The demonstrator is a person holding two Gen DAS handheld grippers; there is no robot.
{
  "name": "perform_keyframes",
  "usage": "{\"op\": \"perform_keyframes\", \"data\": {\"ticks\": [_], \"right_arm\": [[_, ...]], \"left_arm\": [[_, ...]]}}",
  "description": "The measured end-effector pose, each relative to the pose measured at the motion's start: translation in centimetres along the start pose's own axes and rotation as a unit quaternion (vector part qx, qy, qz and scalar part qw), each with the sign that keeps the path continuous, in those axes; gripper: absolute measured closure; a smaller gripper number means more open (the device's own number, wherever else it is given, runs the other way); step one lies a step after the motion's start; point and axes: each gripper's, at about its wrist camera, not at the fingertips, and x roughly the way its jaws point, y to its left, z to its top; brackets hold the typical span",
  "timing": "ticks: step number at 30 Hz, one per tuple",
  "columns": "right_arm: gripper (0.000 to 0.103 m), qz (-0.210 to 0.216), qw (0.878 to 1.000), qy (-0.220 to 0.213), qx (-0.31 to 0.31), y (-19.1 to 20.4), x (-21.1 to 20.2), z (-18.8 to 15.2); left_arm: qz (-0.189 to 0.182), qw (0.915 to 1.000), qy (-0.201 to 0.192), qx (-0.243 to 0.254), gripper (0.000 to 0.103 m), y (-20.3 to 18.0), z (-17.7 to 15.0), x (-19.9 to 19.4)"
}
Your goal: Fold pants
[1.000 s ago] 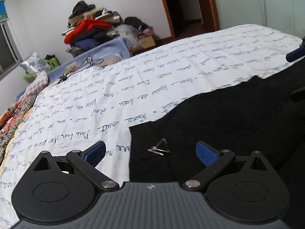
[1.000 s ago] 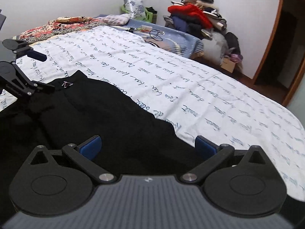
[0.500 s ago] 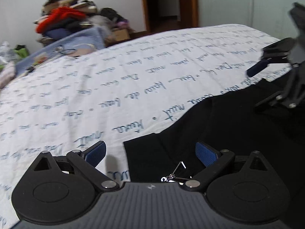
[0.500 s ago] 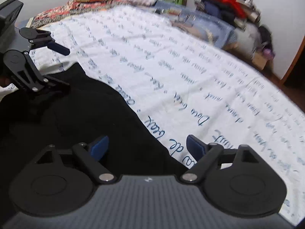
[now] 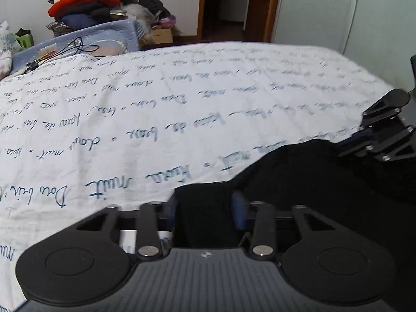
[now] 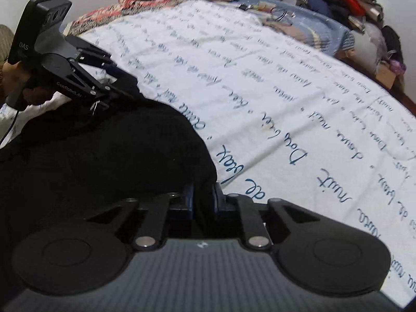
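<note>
Both grippers closing on black pants (image 5: 299, 182) lying on the script-printed bedsheet (image 5: 182, 104). Left gripper (image 5: 204, 208): moderate gap, bunched waist edge between pads. Right gripper (image 6: 202, 202): narrow gap, thin fold pinched.

My left hand-held gripper (image 5: 204, 212) points steeply downward, its jaws closing with a fold of black cloth bunched between the blue pads (image 5: 238, 213). My right hand-held gripper (image 6: 202, 202) tilts down at much the same angle, its jaws also closing, nearly together, with a thin pinch of the same dark cloth between them. From the right wrist view, my left one (image 6: 118, 91) sits off to the left, fingers drawn in and low at the cloth's edge, with my hand (image 6: 7, 78) partly visible behind its body. From the left wrist view, the right one (image 5: 364, 137) shows at the right edge, fingers drawn close.
</note>
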Motion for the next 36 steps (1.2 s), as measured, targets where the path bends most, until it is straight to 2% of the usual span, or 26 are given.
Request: {"op": "perform_keyframes", "data": {"ticks": [3, 6, 10, 15, 19, 23, 29, 36], "right_arm": [[0.091, -0.040, 0.999, -0.024, -0.023, 1.1, -0.9, 0.4], [0.091, -0.098, 0.992, -0.052, -0.055, 2.5, -1.4, 1.1], [0.092, -0.153, 0.982, -0.069, -0.084, 3.9, -1.3, 1.5], [0.092, -0.195, 0.968, -0.093, -0.126, 7.2, -2.7, 0.4], [0.092, -0.212, 0.957, -0.115, -0.158, 10.6, -5.7, -1.0], [0.092, -0.215, 0.951, -0.125, -0.181, 14.7, -8.3, -3.1], [0.092, -0.198, 0.953, -0.125, -0.195, 20.0, -11.4, -6.8], [0.092, -0.179, 0.957, -0.124, -0.193, 25.4, -13.7, -11.2]], "left_arm": [[0.028, 0.9993, -0.016, 0.019, 0.071, -1.2, 0.3, -0.9], [0.053, 0.9973, -0.051, 0.008, 0.071, -1.1, 0.7, -1.8], [0.077, 0.9967, -0.027, 0.004, 0.073, -0.7, 0.4, -0.8], [0.084, 0.9929, -0.080, 0.027, 0.073, -2.2, -0.1, -4.4], [0.085, 0.9894, -0.112, 0.038, 0.073, -3.5, -1.1, -7.9], [0.087, 0.9864, -0.132, 0.047, 0.073, -5.4, -3.7, -11.0], [0.071, 0.9865, -0.143, 0.036, 0.073, -7.2, -8.6, -15.3], [0.061, 0.9894, -0.127, 0.035, 0.073, -8.8, -13.7, -17.9]]}}
